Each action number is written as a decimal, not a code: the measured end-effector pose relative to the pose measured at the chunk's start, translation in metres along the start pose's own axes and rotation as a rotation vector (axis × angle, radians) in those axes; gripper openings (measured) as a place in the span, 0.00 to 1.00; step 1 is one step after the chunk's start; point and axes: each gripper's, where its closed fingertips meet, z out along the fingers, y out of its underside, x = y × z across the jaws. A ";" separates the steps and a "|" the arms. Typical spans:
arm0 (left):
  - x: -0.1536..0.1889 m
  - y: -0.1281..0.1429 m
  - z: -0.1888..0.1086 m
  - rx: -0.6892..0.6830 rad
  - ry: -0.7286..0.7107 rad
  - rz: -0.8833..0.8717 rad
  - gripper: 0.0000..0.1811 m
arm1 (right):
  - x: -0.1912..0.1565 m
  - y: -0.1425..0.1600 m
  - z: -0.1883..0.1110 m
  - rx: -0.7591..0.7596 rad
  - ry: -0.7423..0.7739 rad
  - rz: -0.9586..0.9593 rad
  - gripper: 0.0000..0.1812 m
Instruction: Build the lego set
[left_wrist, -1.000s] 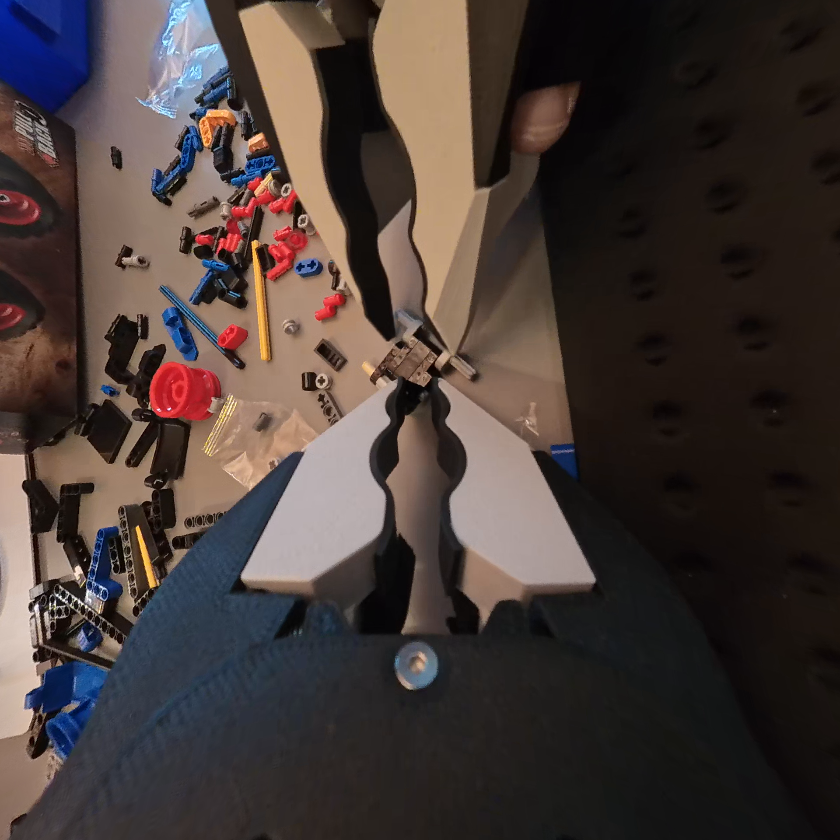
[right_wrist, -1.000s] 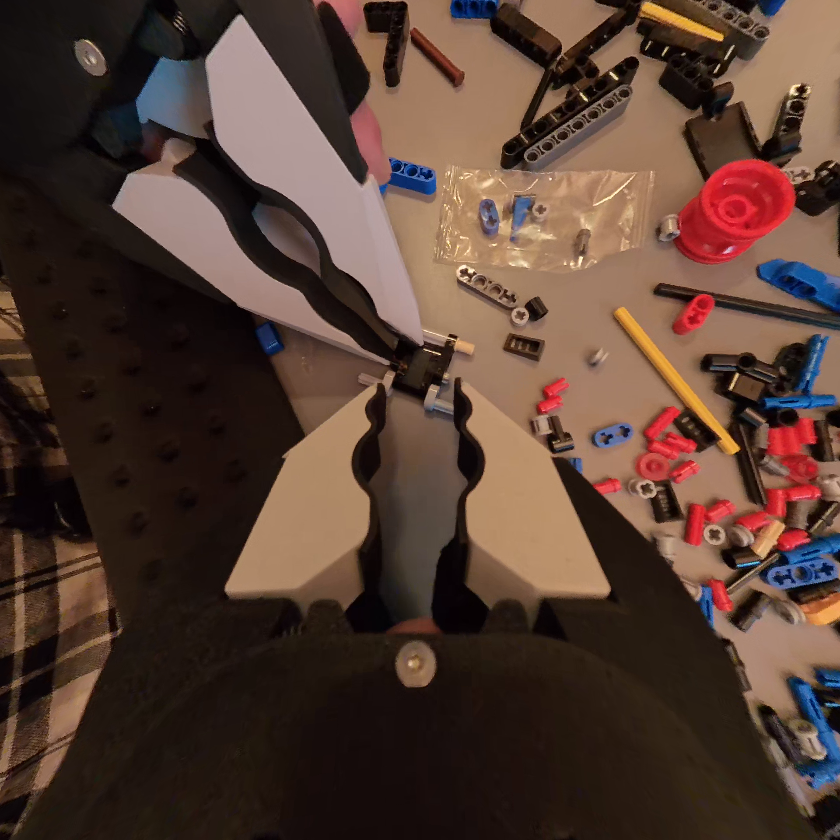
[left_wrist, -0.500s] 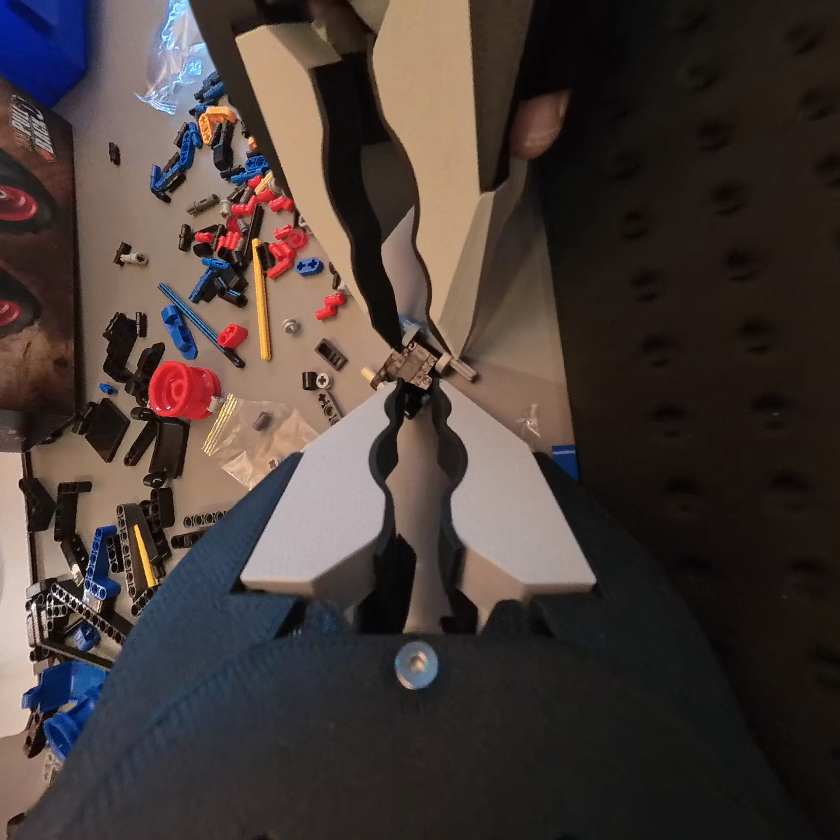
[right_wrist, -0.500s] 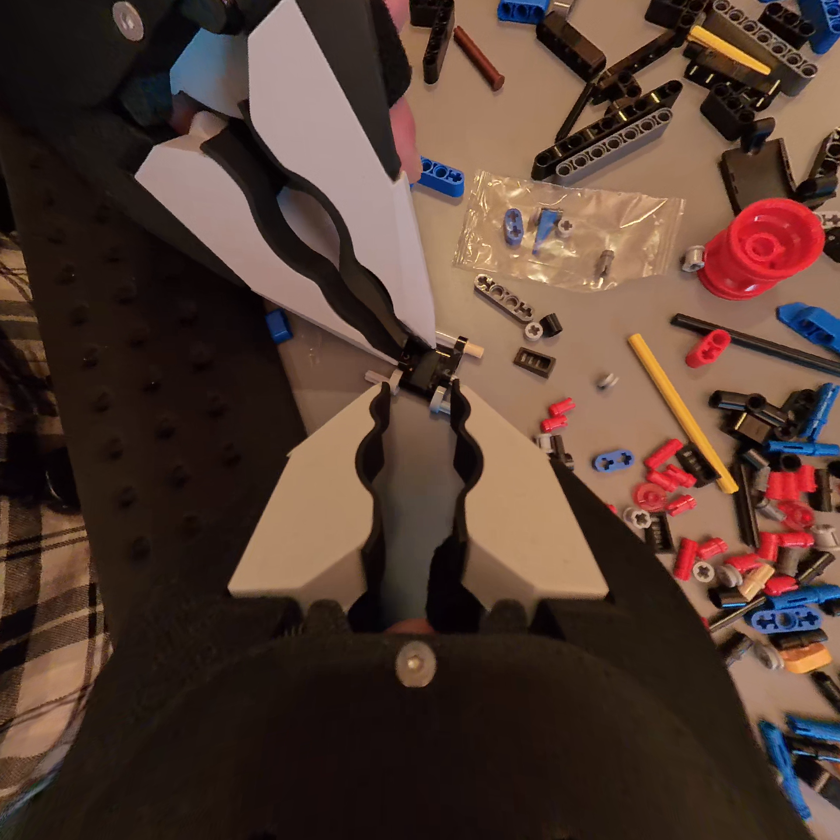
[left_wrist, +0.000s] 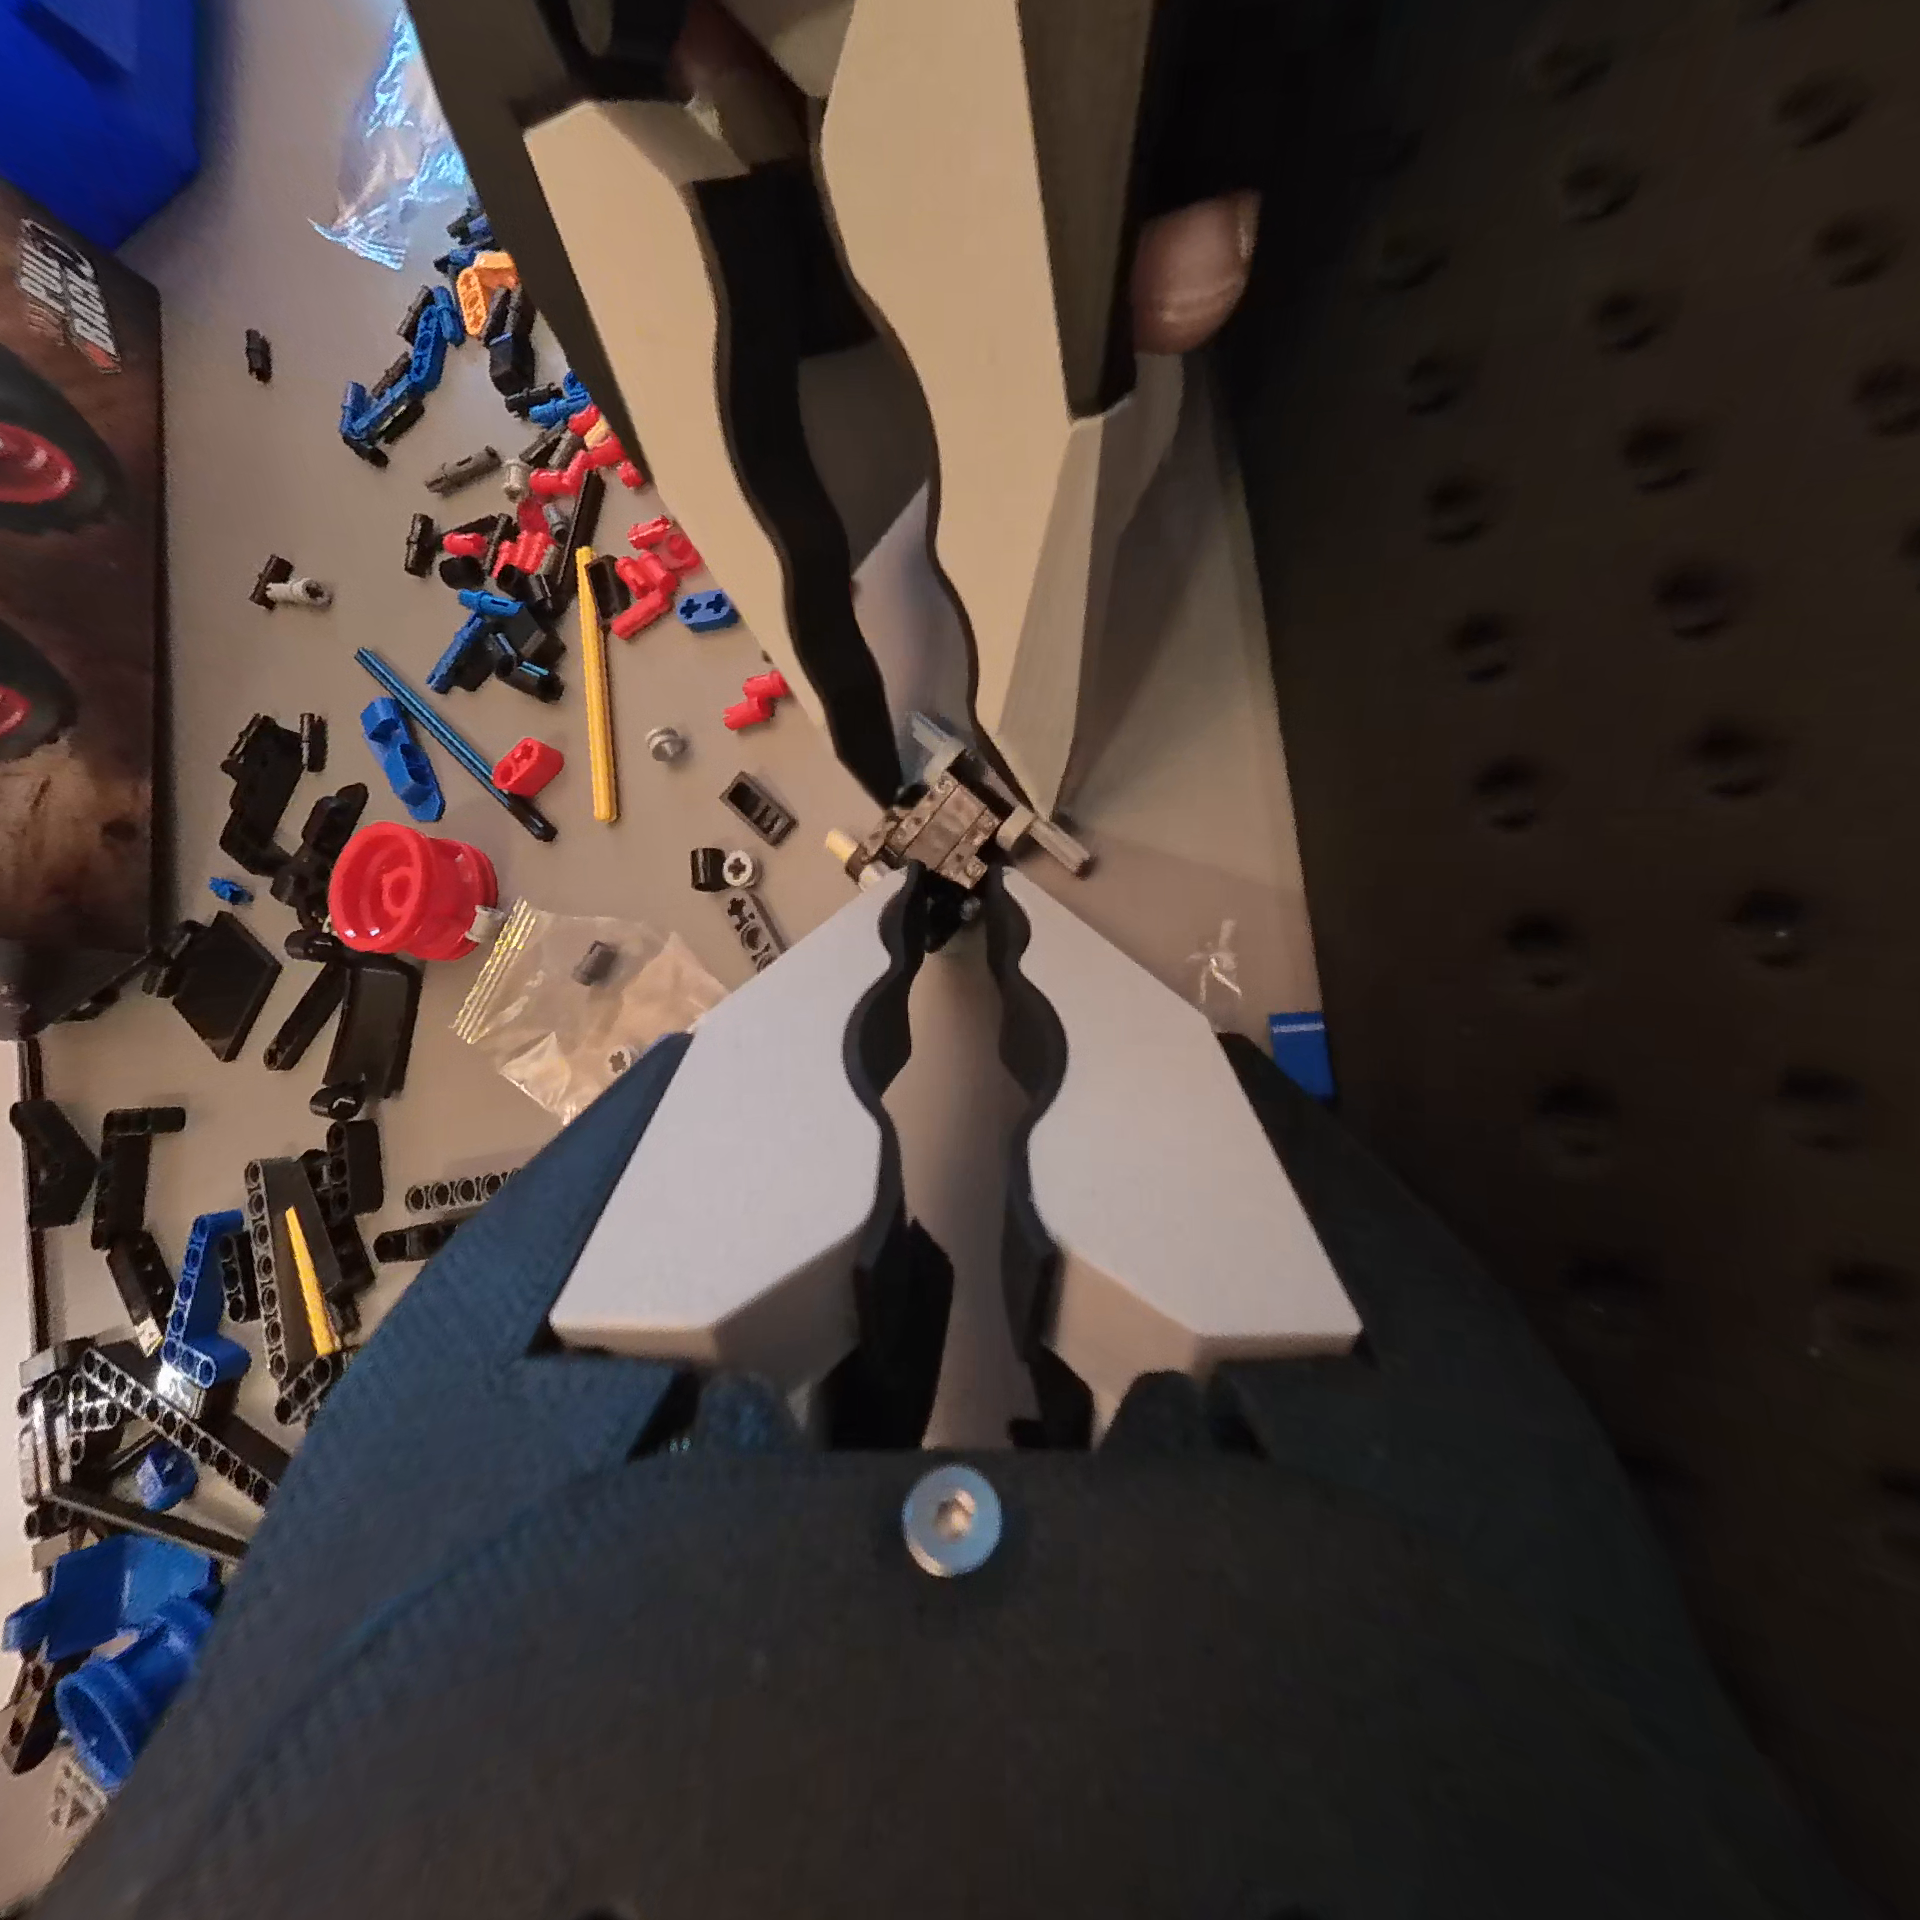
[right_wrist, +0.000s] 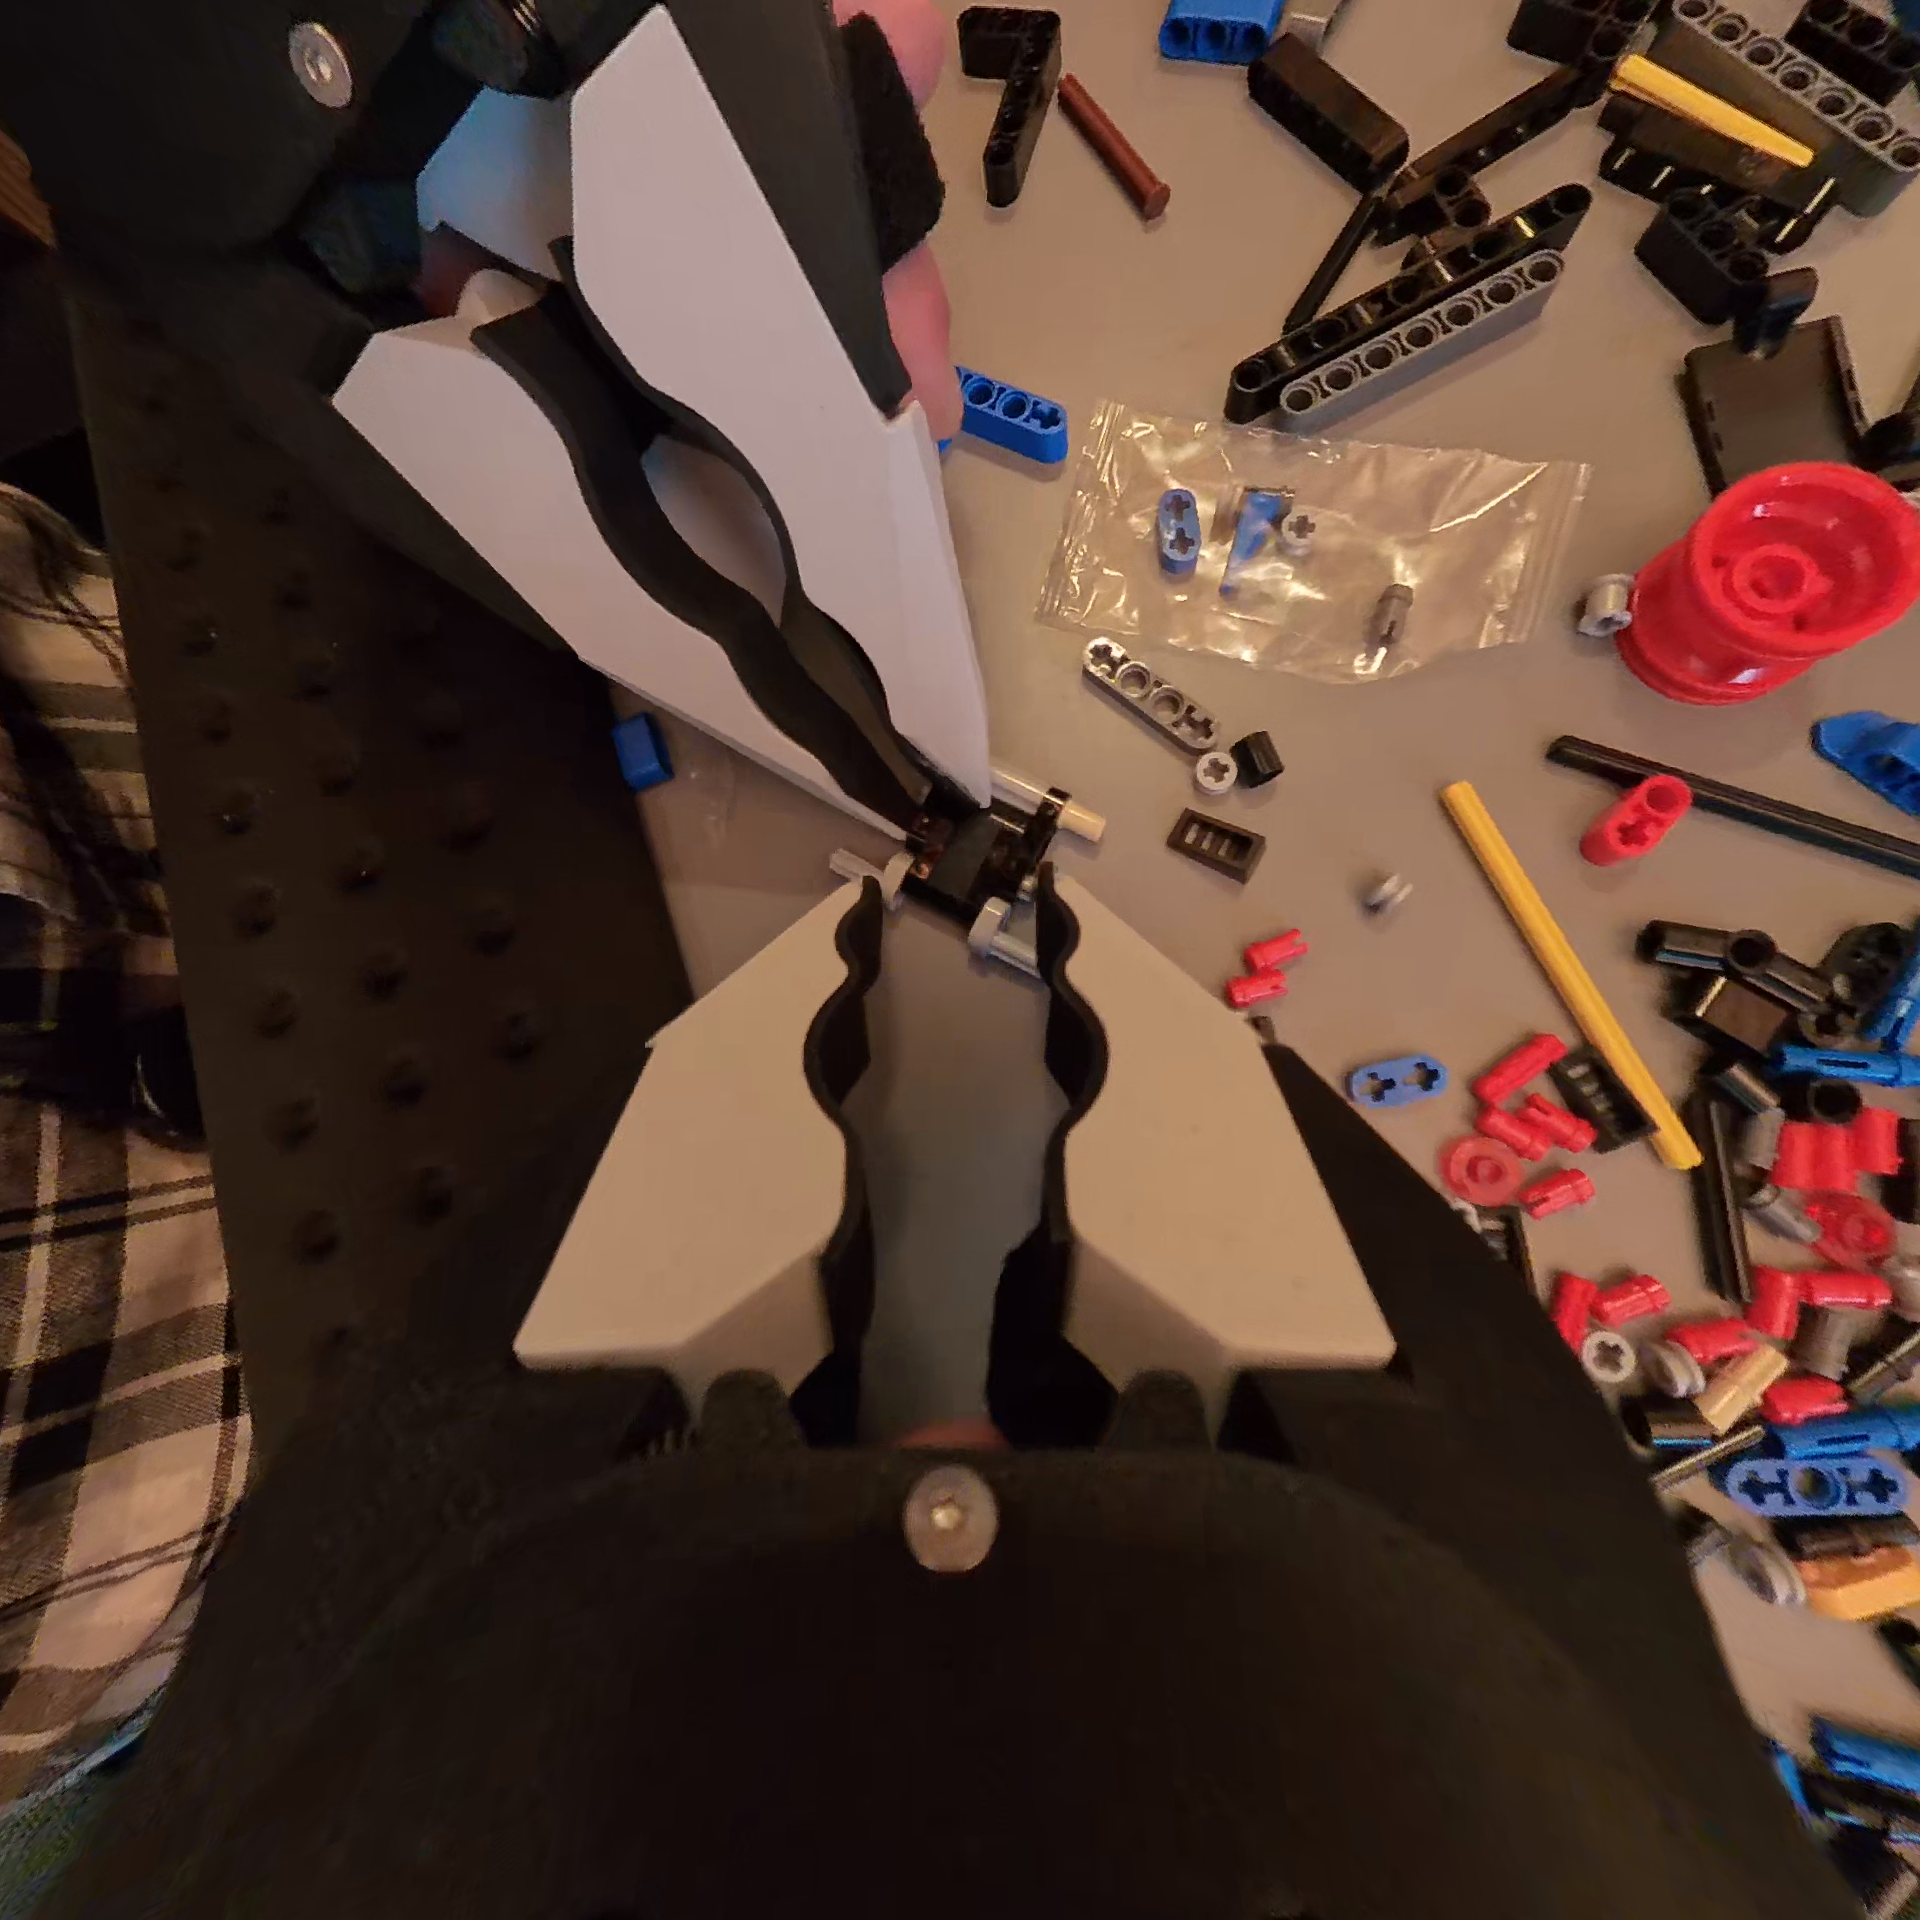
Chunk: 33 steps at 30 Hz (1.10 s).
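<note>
The left tongs (left_wrist: 940, 894) are seen clenched on the underside of a small black lego assembly (left_wrist: 940, 826), their tips nearly closed around a dark stub below it. The right tongs (right_wrist: 951, 899) are brought in from the opposite side, tip to tip with the left ones, and are pinched on a light grey pin (right_wrist: 1000, 928) at the near edge of the same assembly; their gap is wider than that of the left pair. In the right wrist view the left tongs are angled down from the upper left, with a fingertip (right_wrist: 920, 312) of the holding hand shown along their outer face. In the left wrist view the right tongs descend from above, a thumb (left_wrist: 1190, 265) pressed on their side.

The assembly is held between both pairs of tips, above the grey table (right_wrist: 1195, 312). Its long axis is laid crosswise to both tongs, with a cream axle end (right_wrist: 1086, 821) pointing to the right of the right tongs and a grey pin end to their left.

Beyond the tips, to the right of the right tongs, a clear bag (right_wrist: 1320, 551), a red wheel hub (right_wrist: 1756, 587) and a yellow axle (right_wrist: 1558, 961) are scattered among loose pieces.
</note>
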 end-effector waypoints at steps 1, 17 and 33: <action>0.000 0.000 0.000 -0.002 -0.002 0.001 0.05 | 0.000 0.000 0.000 -0.003 0.000 -0.003 0.16; -0.001 0.000 0.001 0.007 -0.021 -0.017 0.05 | -0.001 0.000 -0.001 0.000 0.051 0.048 0.16; -0.004 -0.002 0.004 0.009 -0.019 -0.016 0.05 | 0.004 0.003 -0.004 0.016 0.031 0.052 0.14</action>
